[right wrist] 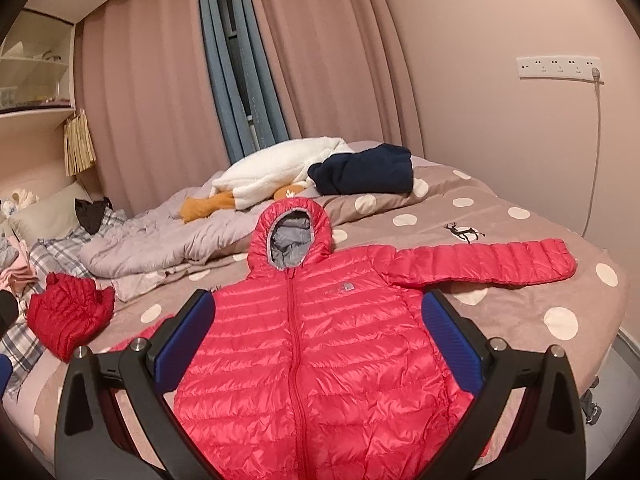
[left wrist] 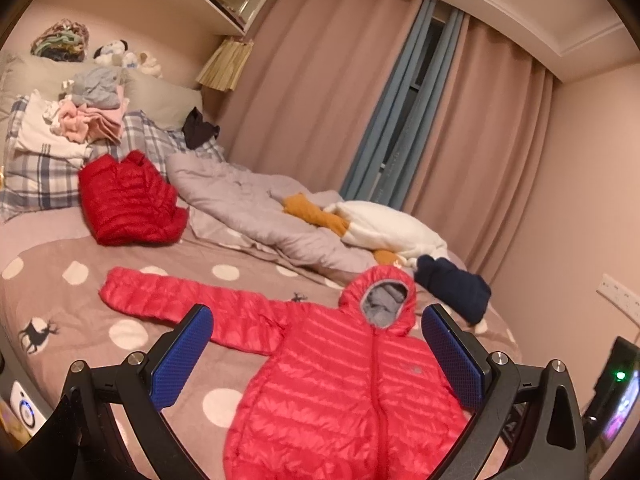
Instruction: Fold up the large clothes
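A red hooded puffer jacket [left wrist: 340,384] lies flat, front up and zipped, on the polka-dot bed, sleeves spread out to both sides. It also shows in the right wrist view [right wrist: 320,340]. My left gripper [left wrist: 318,356] is open and empty, held above the jacket's chest and left sleeve. My right gripper [right wrist: 318,344] is open and empty, held above the jacket's body, with the right sleeve [right wrist: 488,260] stretched out beyond it.
A folded darker red jacket [left wrist: 128,200] lies near the plaid pillows. A grey quilt [left wrist: 256,204], a white and orange plush [right wrist: 272,176] and a navy garment [right wrist: 364,176] lie beyond the hood. A clothes pile [left wrist: 92,112] sits on the pillows. Curtains hang behind.
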`<act>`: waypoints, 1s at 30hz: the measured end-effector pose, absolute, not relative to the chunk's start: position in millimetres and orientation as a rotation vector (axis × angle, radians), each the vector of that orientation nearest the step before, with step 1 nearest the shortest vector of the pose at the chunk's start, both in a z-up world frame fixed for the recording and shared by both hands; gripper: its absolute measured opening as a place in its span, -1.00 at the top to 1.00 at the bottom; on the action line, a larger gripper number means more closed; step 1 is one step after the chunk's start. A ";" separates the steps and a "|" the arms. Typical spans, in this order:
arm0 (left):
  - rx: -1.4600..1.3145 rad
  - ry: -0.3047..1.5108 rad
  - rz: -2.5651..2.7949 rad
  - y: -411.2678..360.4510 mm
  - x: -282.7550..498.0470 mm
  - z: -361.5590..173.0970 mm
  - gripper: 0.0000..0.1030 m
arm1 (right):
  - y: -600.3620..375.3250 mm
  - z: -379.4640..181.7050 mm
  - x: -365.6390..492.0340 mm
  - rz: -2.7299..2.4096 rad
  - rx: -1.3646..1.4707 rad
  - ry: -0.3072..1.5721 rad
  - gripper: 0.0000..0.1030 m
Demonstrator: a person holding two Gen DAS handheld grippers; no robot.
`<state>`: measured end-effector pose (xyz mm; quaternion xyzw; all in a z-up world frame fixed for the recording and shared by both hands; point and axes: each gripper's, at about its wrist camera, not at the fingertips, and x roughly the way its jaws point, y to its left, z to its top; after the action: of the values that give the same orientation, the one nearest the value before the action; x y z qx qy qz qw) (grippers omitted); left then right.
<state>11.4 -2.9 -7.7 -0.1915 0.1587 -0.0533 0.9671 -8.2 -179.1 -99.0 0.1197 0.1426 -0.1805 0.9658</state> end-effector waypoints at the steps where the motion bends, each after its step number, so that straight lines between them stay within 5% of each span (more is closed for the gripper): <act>1: -0.394 0.319 -0.120 -2.9 10.7 -7.0 -1.00 | -179.4 -99.5 -7.2 -0.366 0.240 0.295 -1.00; 30: -0.346 0.312 -0.102 -7.2 6.7 -4.7 -1.00 | -184.1 -105.6 -1.9 -0.354 0.305 0.314 -1.00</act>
<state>6.7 -7.2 -4.7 -0.1712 0.1546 -0.0507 0.9717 -1.9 -184.1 -105.6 0.1507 0.1548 -0.1745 0.9607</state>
